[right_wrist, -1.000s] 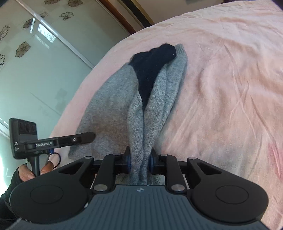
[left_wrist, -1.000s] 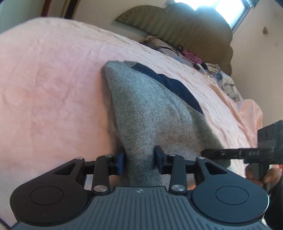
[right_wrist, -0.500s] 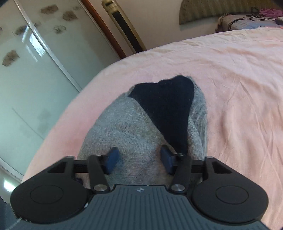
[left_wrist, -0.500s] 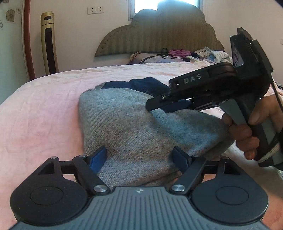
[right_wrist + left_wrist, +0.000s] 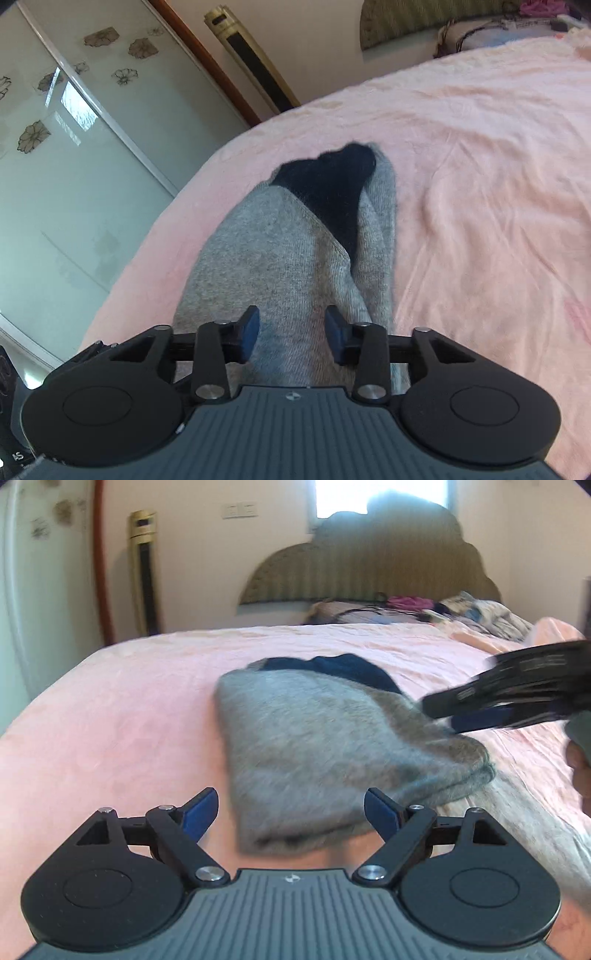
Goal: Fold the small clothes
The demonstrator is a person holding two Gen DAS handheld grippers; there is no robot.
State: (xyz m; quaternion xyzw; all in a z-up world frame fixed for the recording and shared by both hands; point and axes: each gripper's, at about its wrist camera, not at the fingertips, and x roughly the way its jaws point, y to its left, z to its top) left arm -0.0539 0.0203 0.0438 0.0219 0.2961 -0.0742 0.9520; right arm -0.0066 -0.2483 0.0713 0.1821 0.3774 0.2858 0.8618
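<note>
- The step in hand looks like the release after a fold: the sweater [image 5: 332,749] lies doubled on the pink bedspread [image 5: 110,709] at the centre of the left wrist view, grey knit on top, its navy part showing at the far end.
- In the right wrist view the sweater [image 5: 295,266] runs from the lower centre up to mid-frame, the navy patch at its upper end.
- Left gripper [image 5: 291,810]: released. Its jaws have just been opening and stand wide, one on each side of the sweater's near edge at bottom centre; the blue pads do not press it.
- Right gripper [image 5: 291,334]: also released. Its jaws have just been opening and stand about half apart over the grey knit, nothing pinched. In the left wrist view it shows blurred at the right edge [image 5: 480,710], over the sweater's right side.
- Next move, as I judge it: either take fresh grips on one end for another fold, or smooth the bundle flat. Both call for a clean pinch through all layers so the fold does not slip open.
</note>
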